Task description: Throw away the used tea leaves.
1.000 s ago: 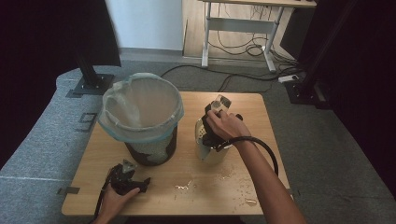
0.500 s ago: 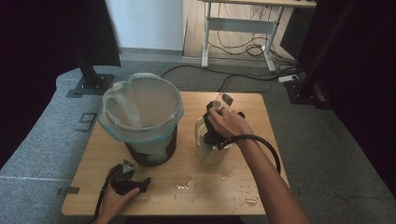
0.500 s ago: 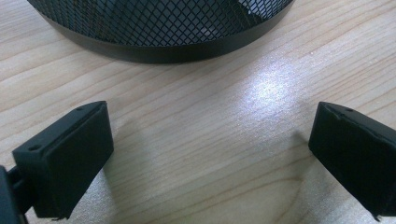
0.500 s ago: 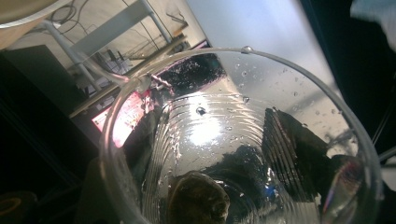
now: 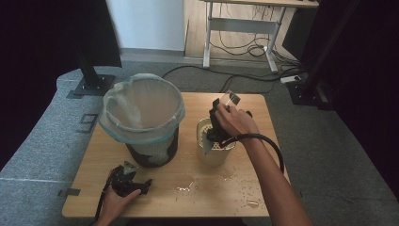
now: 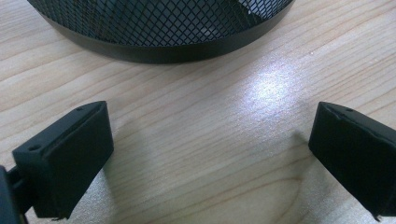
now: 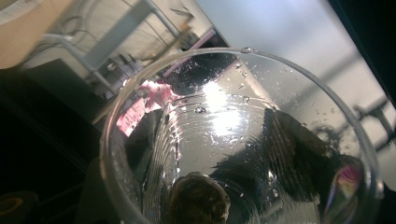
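Right tool [image 5: 225, 109] is clamped on a clear plastic cup [image 5: 230, 99], now tipped higher and further back than half a second ago, above a pale colander pot [image 5: 214, 153] on the wooden bench [image 5: 263, 155]. Left tool [image 5: 129, 181] has stayed resting on the bench beside a lined mesh bin [image 5: 143, 117], its jaws wide apart, nothing between

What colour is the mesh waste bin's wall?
Black, a diamond-pattern metal mesh waste bin, clearest in the left gripper view.
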Demonstrator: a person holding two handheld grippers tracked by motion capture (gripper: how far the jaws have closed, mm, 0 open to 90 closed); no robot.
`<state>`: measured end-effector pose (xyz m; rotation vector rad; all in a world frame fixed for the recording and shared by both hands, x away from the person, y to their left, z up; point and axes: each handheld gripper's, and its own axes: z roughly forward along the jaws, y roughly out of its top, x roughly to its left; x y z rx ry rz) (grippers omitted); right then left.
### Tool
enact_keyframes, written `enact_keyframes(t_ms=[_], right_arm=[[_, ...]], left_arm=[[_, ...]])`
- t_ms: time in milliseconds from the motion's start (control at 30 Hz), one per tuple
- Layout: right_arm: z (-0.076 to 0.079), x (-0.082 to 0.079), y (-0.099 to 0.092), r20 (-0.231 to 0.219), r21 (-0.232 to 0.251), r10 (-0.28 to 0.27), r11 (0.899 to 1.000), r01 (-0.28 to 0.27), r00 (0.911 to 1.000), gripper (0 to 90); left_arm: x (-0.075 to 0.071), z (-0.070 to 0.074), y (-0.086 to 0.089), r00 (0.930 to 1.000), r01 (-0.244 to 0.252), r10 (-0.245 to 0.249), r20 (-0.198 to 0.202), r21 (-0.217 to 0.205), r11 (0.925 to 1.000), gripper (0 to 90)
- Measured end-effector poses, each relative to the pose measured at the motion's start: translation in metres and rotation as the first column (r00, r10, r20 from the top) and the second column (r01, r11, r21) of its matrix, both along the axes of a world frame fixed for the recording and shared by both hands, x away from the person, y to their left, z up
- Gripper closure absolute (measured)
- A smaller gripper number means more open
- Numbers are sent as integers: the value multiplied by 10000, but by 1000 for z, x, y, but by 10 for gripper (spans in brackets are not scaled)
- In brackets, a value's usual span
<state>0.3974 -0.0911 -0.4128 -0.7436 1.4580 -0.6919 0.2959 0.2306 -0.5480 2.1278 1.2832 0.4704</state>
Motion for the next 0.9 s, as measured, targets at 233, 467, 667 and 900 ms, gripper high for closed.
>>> enact_keyframes(t_ms=[233, 467, 667, 900], right_arm=[[-19, 2, 12, -427, -1227, 177, 9922, -228, 9989, 421], [-2, 5, 9, -97, -916, 111, 9957, -119, 9999, 427], [-1, 0, 7, 172, -1185, 400, 9922, -377, 9991, 436], [-8, -5, 4, -163, -1937, 646, 9788, -666, 9978, 447]], left_arm=[[0, 0, 0, 10000, 15, -15, -3, 2, 10000, 0], [0, 0, 0, 10000, 28, -27, 7, -14, 10000, 0], [0, 0, 0, 10000, 51, -51, -8, 8, 10000, 0], [0, 0, 0, 10000, 95, -95, -7, 4, 10000, 0]])
